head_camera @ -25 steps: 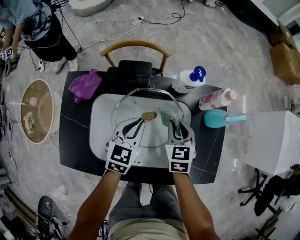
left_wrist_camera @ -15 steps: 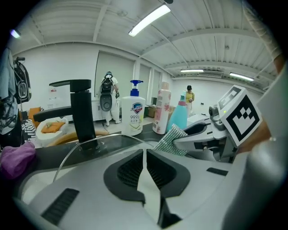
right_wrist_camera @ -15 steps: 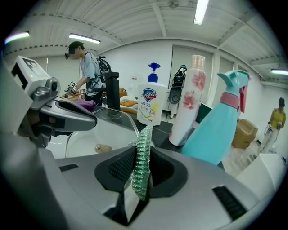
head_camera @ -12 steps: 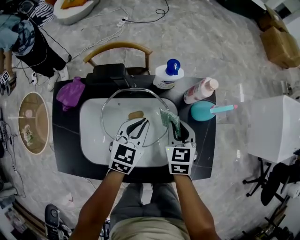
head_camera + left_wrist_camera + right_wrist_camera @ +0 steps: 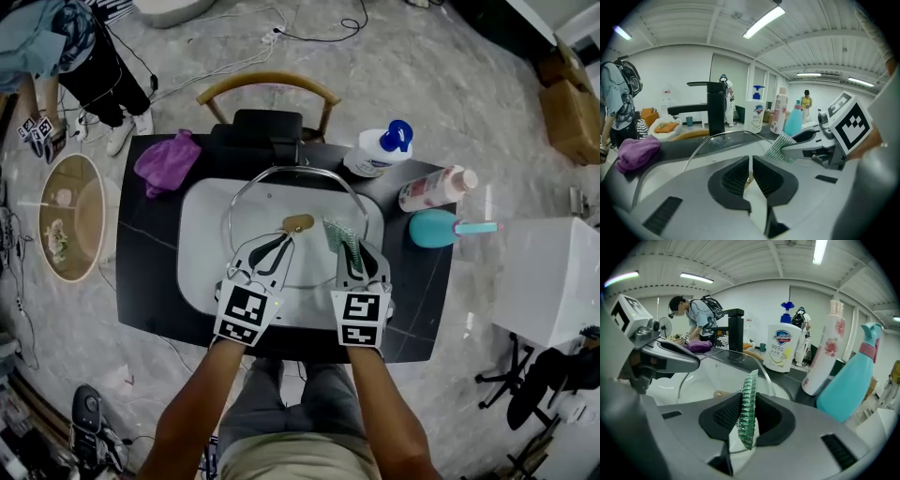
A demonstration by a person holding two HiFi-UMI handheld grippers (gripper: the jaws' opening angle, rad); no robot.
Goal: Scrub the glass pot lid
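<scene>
The glass pot lid [image 5: 272, 202] with a metal rim stands tilted in the white sink [image 5: 202, 258]; its tan wooden knob [image 5: 299, 223] faces me. My left gripper [image 5: 282, 245] is shut at the knob's near end and holds the lid; the knob [image 5: 747, 180] shows in the thin slit between the jaws, and the rim [image 5: 712, 139] arcs ahead. My right gripper [image 5: 350, 255] is shut on a green mesh scouring cloth [image 5: 339, 240], which rests against the lid's right side. In the right gripper view the cloth [image 5: 749, 401] stands edge-on between the jaws.
A black faucet [image 5: 272, 131] rises behind the sink. A purple cloth [image 5: 166, 160] lies on the dark counter at the left. On the right stand a white pump bottle [image 5: 378, 156], a pink bottle [image 5: 434, 192] and a teal spray bottle [image 5: 441, 229]. A chair [image 5: 267, 87] is behind.
The head view swayed left and back. Both grippers, the lid and the cloth keep the same places relative to one another.
</scene>
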